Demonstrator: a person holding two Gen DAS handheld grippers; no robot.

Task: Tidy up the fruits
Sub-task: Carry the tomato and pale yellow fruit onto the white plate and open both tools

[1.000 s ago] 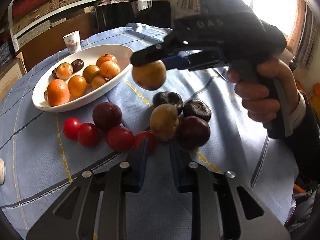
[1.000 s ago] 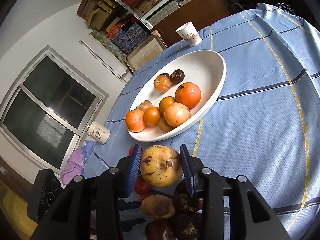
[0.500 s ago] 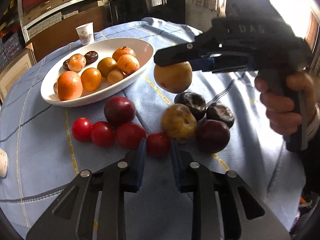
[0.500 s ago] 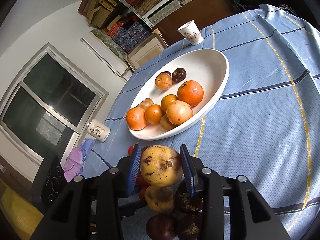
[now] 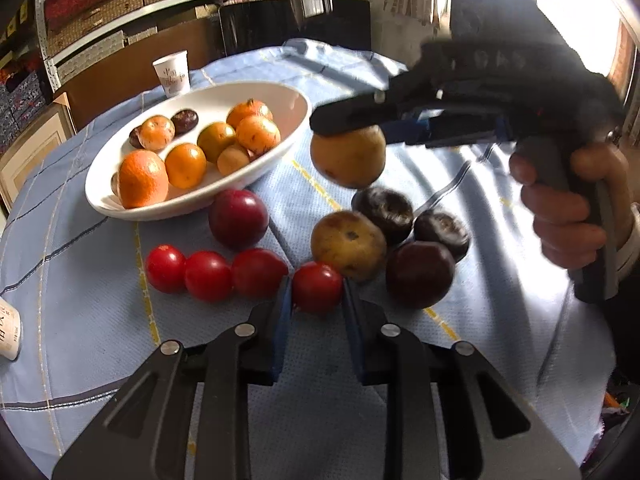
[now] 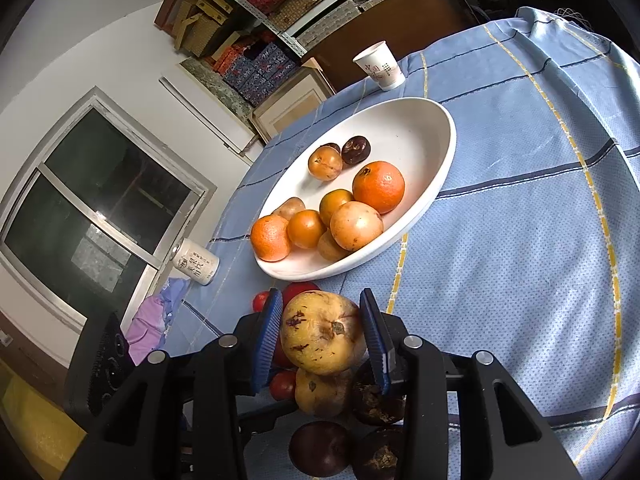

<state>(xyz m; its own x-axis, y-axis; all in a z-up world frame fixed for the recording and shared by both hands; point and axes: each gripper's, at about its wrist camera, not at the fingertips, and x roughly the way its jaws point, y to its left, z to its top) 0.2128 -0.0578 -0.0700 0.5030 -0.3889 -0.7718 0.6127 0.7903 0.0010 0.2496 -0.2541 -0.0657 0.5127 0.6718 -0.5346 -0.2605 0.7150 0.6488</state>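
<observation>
Nine or so pieces of fruit already sit in the white oval ceramic bowl (image 6: 436, 184): oranges, smaller tangerines, a pale round fruit and two dark ones at the far end. The near half of the bowl is crowded; the far half is bare. By this showing the task is perhaps half done.

Still on the blue checked cloth of the worktop (image 5: 80, 320) are four red tomatoes in a row (image 5: 208, 276), a dark red plum (image 5: 239, 219), a yellow-brown blemished fruit (image 5: 348, 245), two blackish wrinkled fruits (image 5: 386, 210) and a dark purple plum (image 5: 420, 274). All of these lie close together just in front of the bowl.

The right gripper (image 6: 322, 334) has its blue-padded fingers (image 6: 267, 334) closed against both sides of a yellow-brown spotted round fruit (image 6: 322, 332), held clear of the worktop above the loose group and just short of the bowl's near rim. The fruit is nearly round with no marked long axis; its stem end faces back toward the right camera. The bowl's long axis runs away from that camera, toward the white paper cup (image 6: 380, 66).

The left gripper (image 5: 316, 312) holds nothing. Its fingers stand at a moderate gap, low over the cloth, either side of the nearest red tomato (image 5: 317, 287); whether they touch it cannot be told.

Judgement: the held fruit goes into the bowl next, with ten pieces left counting it.
</observation>
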